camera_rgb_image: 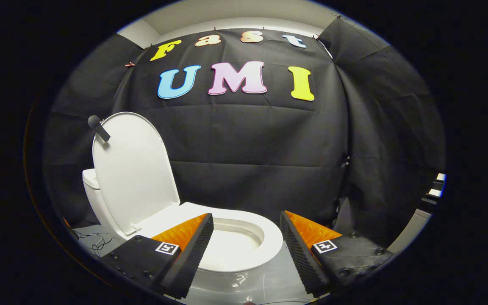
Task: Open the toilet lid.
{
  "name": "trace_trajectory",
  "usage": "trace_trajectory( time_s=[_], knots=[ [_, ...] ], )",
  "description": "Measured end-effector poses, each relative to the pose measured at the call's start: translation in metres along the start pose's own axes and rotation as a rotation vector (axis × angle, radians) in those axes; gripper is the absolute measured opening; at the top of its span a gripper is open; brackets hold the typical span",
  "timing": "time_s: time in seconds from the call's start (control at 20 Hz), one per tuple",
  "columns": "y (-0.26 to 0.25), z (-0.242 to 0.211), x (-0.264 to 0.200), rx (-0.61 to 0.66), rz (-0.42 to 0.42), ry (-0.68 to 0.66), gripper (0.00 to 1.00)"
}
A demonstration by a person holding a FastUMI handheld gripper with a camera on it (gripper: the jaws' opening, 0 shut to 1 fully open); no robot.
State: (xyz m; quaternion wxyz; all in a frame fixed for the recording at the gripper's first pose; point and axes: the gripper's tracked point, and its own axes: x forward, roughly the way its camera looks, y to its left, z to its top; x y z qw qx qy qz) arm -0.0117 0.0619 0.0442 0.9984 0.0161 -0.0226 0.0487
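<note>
standing raised beyond spread fingers (pixel 246 224), toilet lid (pixel 134 169)

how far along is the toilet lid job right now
Looks done: the toilet lid stands raised, upright near the tank, with the seat and bowl opening exposed. In hand: nothing; the gripper is open, its fingers apart over the seat's front, touching nothing. Left: apparently nothing beyond backing away.

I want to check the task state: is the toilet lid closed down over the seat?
No, the toilet lid stands upright behind the bare seat; the open hand-held gripper holds nothing.
</note>
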Motion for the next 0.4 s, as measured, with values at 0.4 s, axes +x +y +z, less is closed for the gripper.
trace_trajectory(
  time_s=[0.4],
  knots=[
    [-0.0025,0.0087,-0.0051,0.025,-0.018,-0.013,0.99]
  ],
)
